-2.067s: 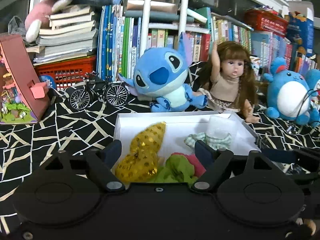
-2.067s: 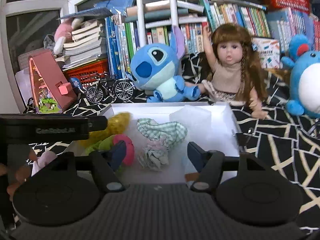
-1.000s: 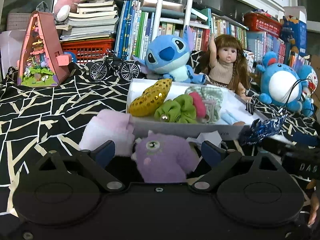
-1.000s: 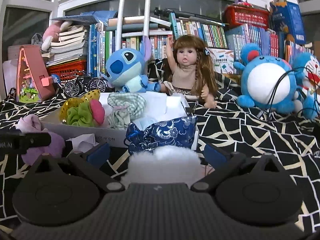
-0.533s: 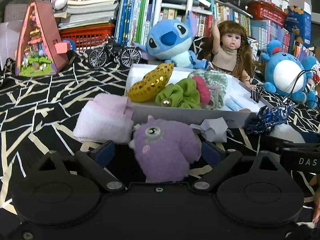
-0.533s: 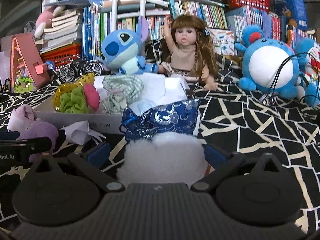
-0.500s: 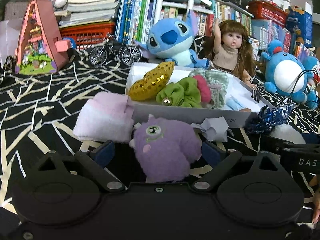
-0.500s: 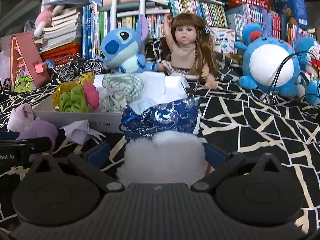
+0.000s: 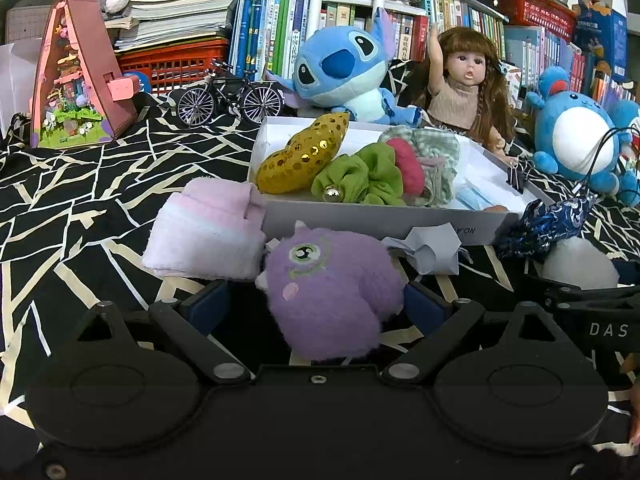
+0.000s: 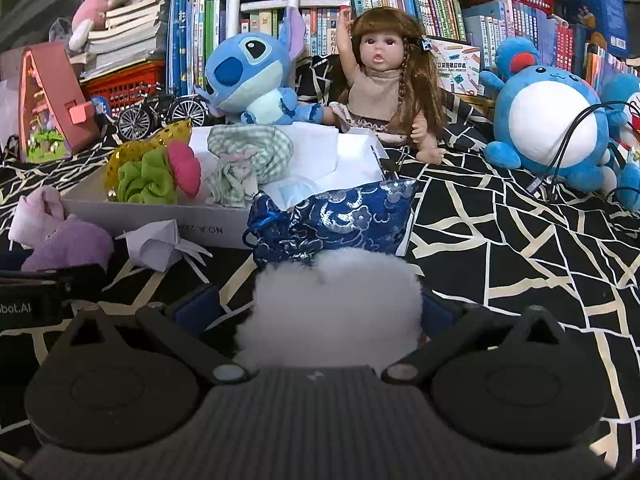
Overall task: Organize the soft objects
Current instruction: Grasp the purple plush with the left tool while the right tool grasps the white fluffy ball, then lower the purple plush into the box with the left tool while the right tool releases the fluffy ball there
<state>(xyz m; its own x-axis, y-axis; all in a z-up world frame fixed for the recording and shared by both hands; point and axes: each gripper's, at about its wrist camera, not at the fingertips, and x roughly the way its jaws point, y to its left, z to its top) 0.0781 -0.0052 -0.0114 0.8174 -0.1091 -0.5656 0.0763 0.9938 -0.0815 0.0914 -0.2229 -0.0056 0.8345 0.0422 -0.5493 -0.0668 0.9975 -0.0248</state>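
Purple plush [image 9: 332, 292], white puff [image 10: 336, 300], blue-silver brocade pouch [image 10: 336, 220].

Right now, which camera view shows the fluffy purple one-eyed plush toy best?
The left wrist view. The fluffy purple one-eyed plush toy lies whole and central there, between the open left gripper fingers, with its green eye visible. The right wrist view shows only part of it at the left edge, partly hidden behind the other gripper.

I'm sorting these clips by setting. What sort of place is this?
Probably a home playroom or study corner: packed bookshelves behind, plush toys such as the blue plush and a doll, all on a black patterned cloth.
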